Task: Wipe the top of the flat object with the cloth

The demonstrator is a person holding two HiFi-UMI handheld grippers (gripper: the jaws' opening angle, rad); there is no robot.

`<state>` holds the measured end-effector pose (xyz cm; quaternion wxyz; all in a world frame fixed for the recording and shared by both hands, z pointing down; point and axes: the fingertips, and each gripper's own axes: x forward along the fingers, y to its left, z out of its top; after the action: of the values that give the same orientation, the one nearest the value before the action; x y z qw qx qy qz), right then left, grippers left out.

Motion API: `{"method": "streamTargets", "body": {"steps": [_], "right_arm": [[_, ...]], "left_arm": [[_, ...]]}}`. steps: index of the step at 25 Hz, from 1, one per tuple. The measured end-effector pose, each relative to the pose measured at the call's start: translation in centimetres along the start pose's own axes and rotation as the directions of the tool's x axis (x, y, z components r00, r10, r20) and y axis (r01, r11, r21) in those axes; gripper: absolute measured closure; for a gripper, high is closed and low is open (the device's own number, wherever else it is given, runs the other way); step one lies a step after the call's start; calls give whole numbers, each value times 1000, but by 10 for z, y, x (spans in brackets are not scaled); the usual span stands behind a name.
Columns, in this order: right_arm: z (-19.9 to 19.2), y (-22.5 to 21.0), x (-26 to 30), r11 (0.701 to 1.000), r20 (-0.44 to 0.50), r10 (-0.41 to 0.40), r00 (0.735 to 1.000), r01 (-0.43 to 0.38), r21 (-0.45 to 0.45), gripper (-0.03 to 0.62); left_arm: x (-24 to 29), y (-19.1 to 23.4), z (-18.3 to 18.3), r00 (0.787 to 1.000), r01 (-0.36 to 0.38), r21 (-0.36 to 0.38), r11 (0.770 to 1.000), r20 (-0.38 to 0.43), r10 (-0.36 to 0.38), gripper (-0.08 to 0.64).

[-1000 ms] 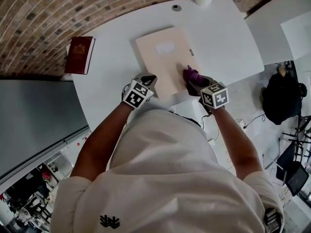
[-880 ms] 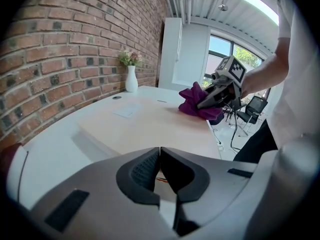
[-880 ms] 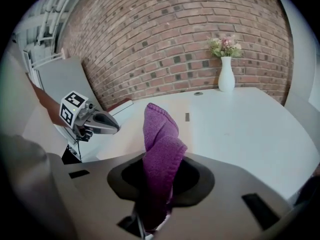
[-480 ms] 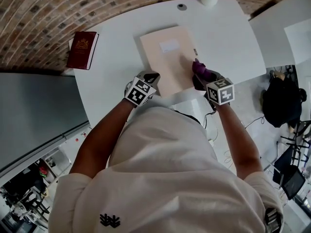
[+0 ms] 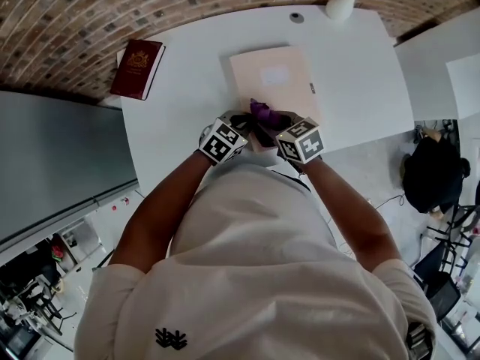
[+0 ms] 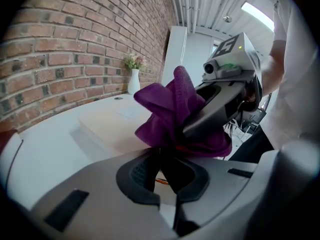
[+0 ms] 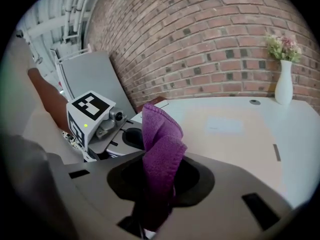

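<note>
White table (image 5: 187,66) | cloth (image 5: 264,112) clamped by left hand-held gripper (image 5: 241,121), right hand-held gripper (image 5: 271,123)

The flat object (image 5: 276,77) lies on the table (image 5: 180,96), near its middle. The cloth (image 5: 262,112) sits over the object's near edge, between the 2 grippers. The left gripper (image 5: 241,121) is just left of it, jaw tips at the cloth. The right gripper (image 5: 276,123) is just right of it, with the cloth between its jaws. A booklet (image 5: 138,57) lies at the table's far left corner, well apart. A vase (image 5: 341,4) stands at the far edge, right of a small disc (image 5: 297,18). A bag (image 5: 431,172) lies on the floor right of the table.
</note>
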<state>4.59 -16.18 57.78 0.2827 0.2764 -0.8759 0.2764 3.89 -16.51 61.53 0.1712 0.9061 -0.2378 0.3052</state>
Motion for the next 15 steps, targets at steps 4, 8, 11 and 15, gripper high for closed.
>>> {"method": "streamTargets", "body": {"steps": [4, 8, 11, 15], "right_arm": [[-5, -7, 11, 1000, -26, -8, 1000, 9, 17, 466], [-10, -28, 2, 998, -23, -46, 999, 47, 39, 466], [-15, -48, -10, 995, -18, -79, 997, 80, 54, 466], [-20, -75, -29, 989, -7, -128, 992, 128, 77, 466]], "left_arm": [[-1, 1, -3, 1000, -7, 1, 1000, -7, 7, 535], [-1, 0, -2, 1000, -7, 0, 1000, -11, 7, 534], [-1, 1, -1, 1000, -8, 1, 1000, -7, 8, 535], [-1, -2, 0, 1000, -13, -4, 1000, -9, 13, 534]]}}
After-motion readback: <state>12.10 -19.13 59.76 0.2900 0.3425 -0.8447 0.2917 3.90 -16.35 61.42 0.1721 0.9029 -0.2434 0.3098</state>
